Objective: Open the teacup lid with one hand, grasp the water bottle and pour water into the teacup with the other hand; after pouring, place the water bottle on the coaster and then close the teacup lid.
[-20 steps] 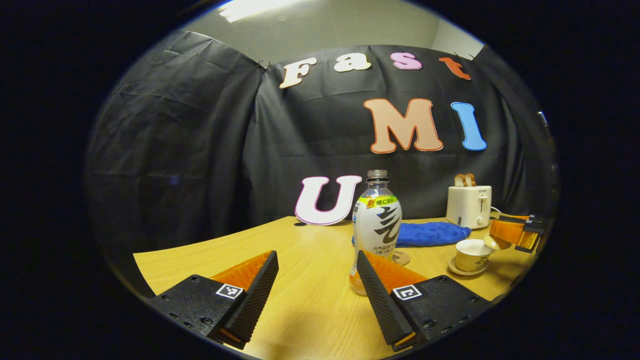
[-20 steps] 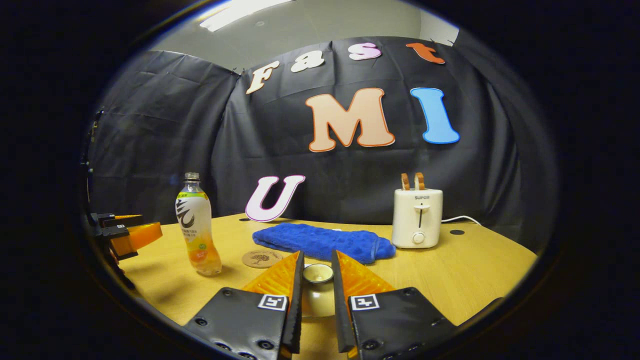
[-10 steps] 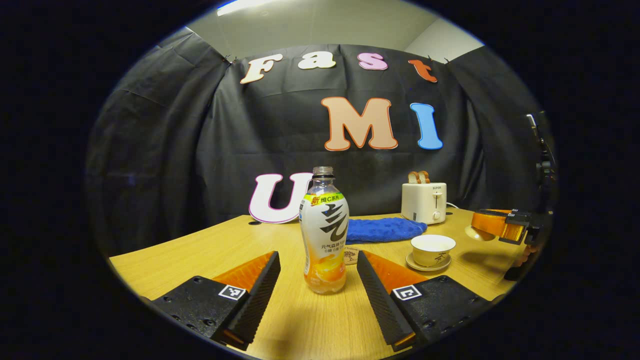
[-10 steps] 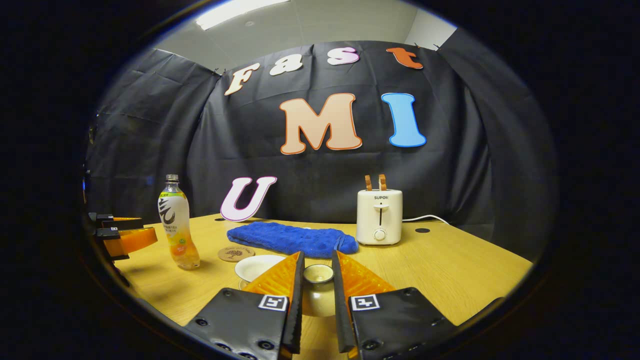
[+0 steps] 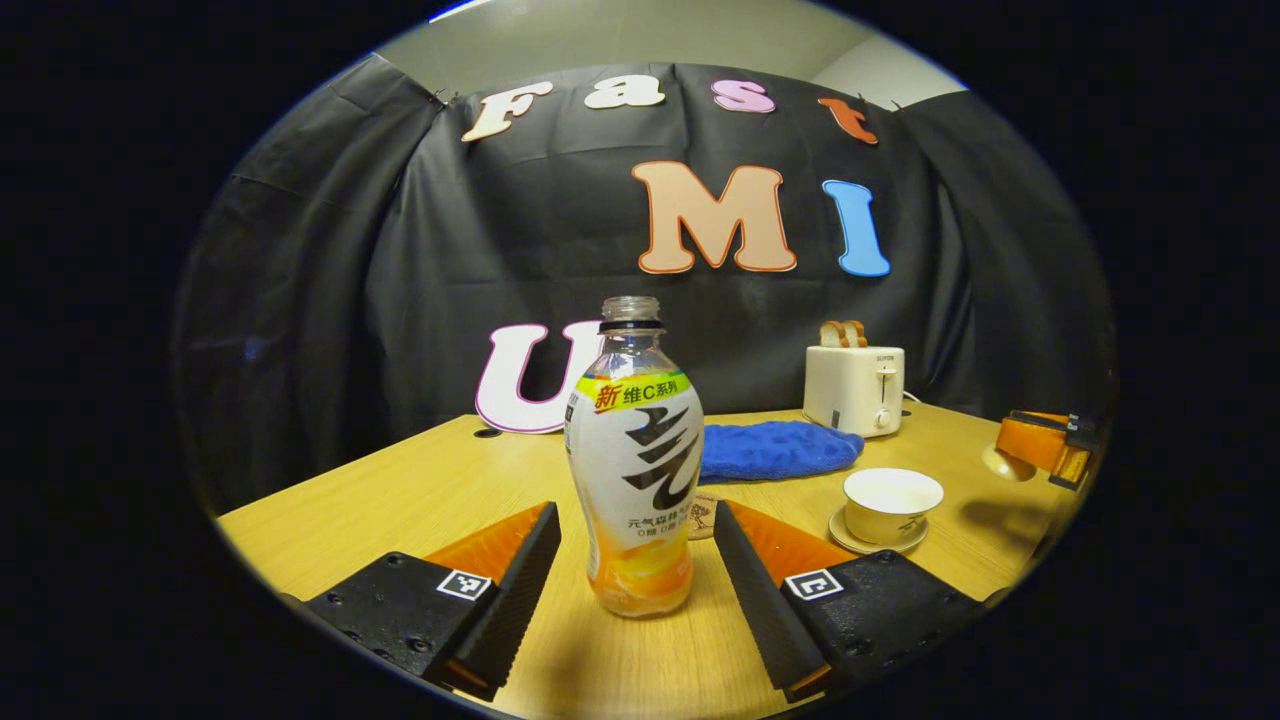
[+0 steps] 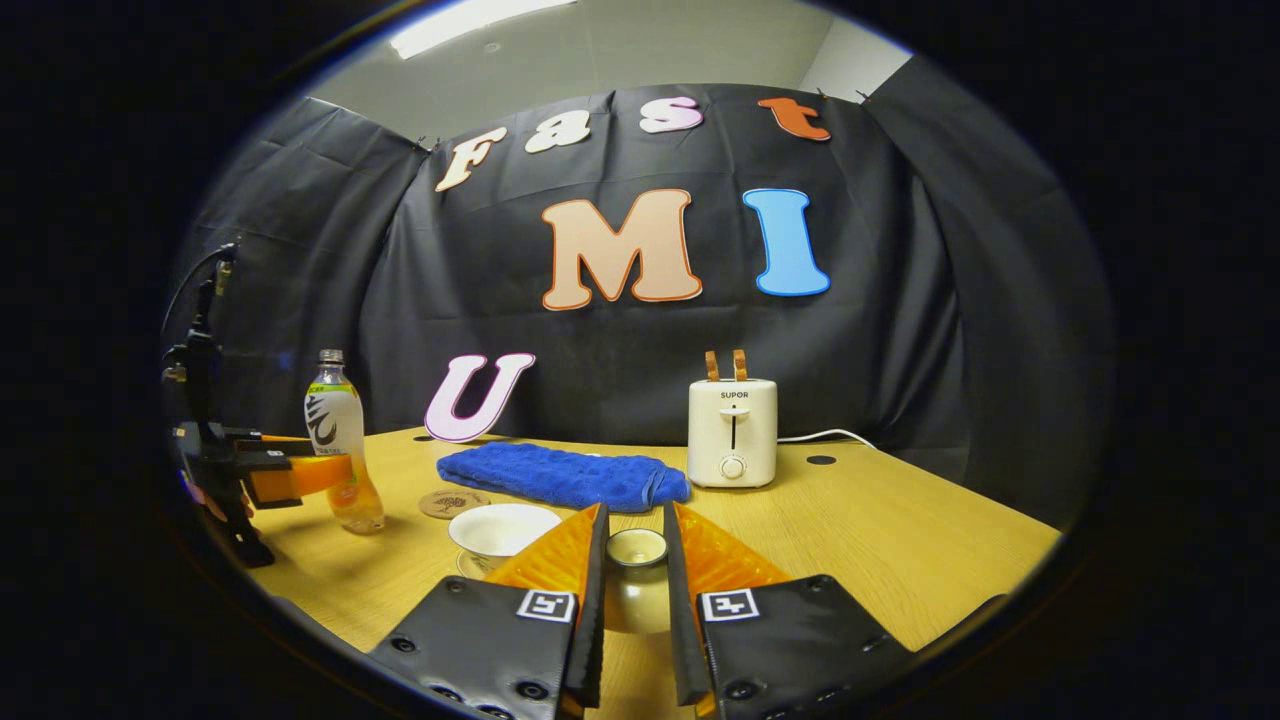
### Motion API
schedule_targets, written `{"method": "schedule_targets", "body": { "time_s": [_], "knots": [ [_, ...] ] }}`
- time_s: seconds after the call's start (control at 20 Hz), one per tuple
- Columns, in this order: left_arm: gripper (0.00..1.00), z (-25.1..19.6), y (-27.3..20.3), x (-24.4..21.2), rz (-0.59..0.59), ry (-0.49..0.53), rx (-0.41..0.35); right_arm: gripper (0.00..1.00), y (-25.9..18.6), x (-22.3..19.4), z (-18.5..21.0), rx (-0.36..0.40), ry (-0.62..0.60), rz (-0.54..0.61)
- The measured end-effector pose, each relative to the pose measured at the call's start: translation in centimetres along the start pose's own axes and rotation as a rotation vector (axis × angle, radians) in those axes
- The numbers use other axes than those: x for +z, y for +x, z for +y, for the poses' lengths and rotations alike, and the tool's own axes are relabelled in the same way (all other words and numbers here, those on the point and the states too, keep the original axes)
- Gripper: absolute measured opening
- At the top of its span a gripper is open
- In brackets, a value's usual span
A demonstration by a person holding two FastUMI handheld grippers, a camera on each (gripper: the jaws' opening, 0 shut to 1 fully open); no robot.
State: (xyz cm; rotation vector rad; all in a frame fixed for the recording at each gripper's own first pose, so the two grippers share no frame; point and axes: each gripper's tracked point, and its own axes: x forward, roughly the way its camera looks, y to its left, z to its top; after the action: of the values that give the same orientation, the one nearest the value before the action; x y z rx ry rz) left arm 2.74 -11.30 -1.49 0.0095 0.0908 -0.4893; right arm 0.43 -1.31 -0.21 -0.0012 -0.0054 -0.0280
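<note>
Wooden table (image 5: 420, 500) carries everything. Left gripper (image 5: 637, 560) is level, fingers spread wide either side of the upright water bottle (image 5: 634, 470), not touching it. Right of the bottle sits the open teacup (image 5: 891, 503). Right gripper (image 6: 636, 580), also level, pinches the teacup lid (image 6: 636, 547).

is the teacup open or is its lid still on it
Open. The teacup sits on its saucer with a bare rim, and the right hand-held gripper holds the lid between its fingers, off to the side.
</note>
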Motion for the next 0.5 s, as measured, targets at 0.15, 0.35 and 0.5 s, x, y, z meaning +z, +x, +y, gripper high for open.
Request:
{"method": "schedule_targets", "body": {
  "time_s": [0.15,0.35,0.5],
  "knots": [
    [0.9,0.0,1.5,-0.2,0.024,-0.001,0.0,0.31,-0.2,0.1,0.0,0.0,0.0,-0.001],
    [0.88,-0.2,2.7,-0.4,0.047,0.009,-0.006,0.32,-0.1,0.0,0.0,0.0,0.0,-0.001],
    [0.82,-0.2,3.2,-0.5,0.053,0.01,-0.002,0.3,-0.1,0.0,0.1,0.0,0.0,0.0]
  ]
}}
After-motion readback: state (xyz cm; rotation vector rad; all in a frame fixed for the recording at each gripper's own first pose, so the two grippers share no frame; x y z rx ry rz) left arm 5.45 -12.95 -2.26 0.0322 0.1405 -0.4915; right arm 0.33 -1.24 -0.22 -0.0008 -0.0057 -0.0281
